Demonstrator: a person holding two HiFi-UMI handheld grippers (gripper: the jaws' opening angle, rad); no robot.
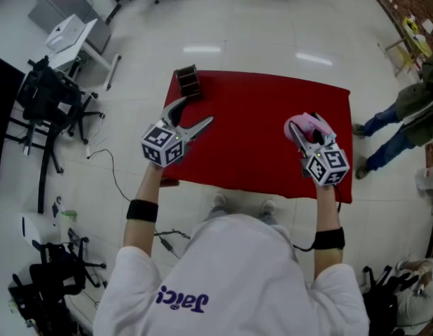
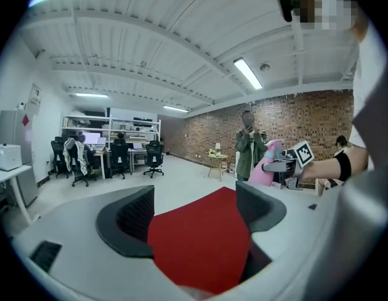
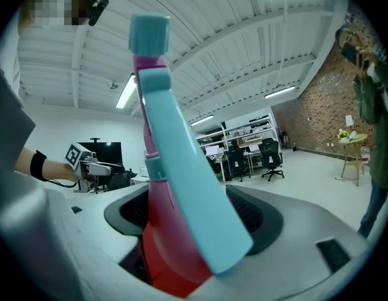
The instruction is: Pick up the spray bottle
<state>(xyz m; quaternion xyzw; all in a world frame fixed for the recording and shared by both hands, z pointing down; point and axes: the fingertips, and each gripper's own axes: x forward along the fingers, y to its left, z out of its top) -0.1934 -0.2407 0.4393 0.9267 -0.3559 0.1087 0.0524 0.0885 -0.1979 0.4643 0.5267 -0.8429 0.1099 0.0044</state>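
Note:
The spray bottle (image 1: pixel 305 126) is pink with a teal trigger and nozzle. It is lifted above the right side of the red table (image 1: pixel 258 138), and my right gripper (image 1: pixel 309 134) is shut on it. In the right gripper view the spray bottle (image 3: pixel 161 221) stands upright between the jaws of the right gripper (image 3: pixel 191 217) and fills the middle. My left gripper (image 1: pixel 196 113) hovers open over the table's left part, holding nothing. In the left gripper view the left gripper (image 2: pixel 194 215) frames bare red table (image 2: pixel 200 243), with the spray bottle (image 2: pixel 268 166) far off to the right.
A small brown box (image 1: pixel 188 82) sits at the table's far left corner. A person (image 1: pixel 404 117) stands right of the table, and shows as a person (image 2: pixel 247 146) beyond it. A black chair (image 1: pixel 52 100), a white desk (image 1: pixel 73 37) and floor cables (image 1: pixel 111 166) lie to the left.

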